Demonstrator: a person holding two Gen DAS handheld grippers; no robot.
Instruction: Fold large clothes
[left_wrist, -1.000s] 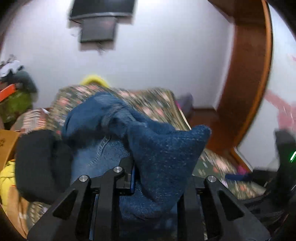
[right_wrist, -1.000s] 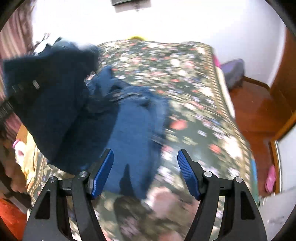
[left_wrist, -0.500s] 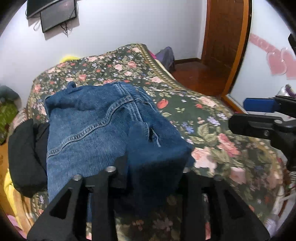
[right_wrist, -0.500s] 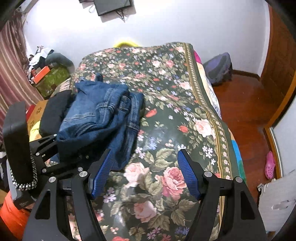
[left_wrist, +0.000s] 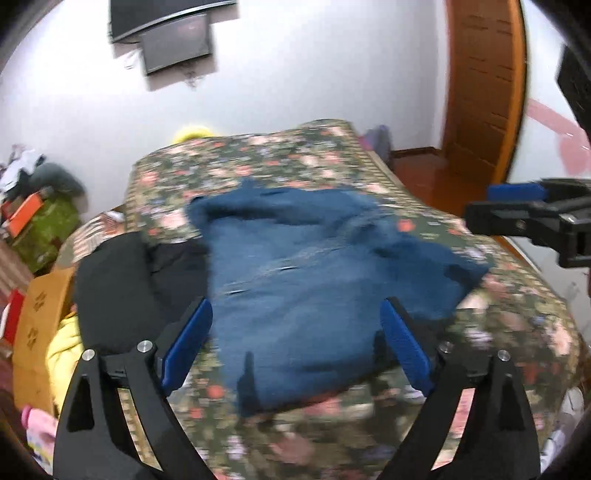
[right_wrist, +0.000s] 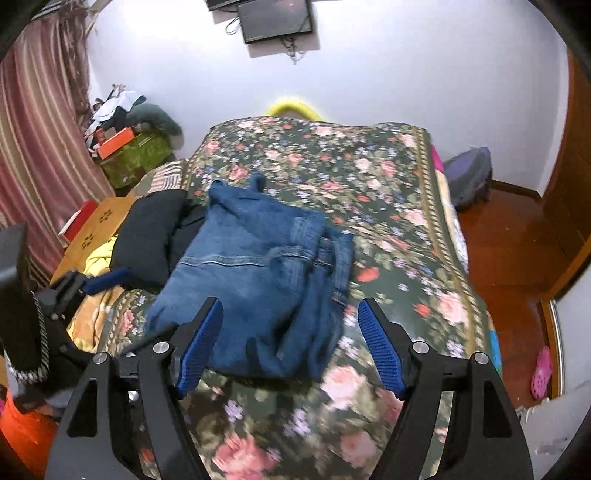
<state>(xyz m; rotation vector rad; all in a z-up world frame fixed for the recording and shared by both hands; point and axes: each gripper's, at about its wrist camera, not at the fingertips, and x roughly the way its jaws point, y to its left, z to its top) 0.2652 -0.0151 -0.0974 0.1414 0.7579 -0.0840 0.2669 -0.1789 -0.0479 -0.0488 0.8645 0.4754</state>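
folded jeans (right_wrist: 258, 273) lie lengthwise along bed (right_wrist: 388, 192)

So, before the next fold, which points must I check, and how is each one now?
1. Jeans lie on the bed: ok.
2. Left gripper free of the jeans, jaws opening: ok.
3. Right gripper holds nothing, jaws opening: ok.
4. Jeans folded flat and even: not ok, edges bunch.
5. Black cloth apart from the jeans: not ok, they touch.
6. Layers underneath smooth: cannot tell.
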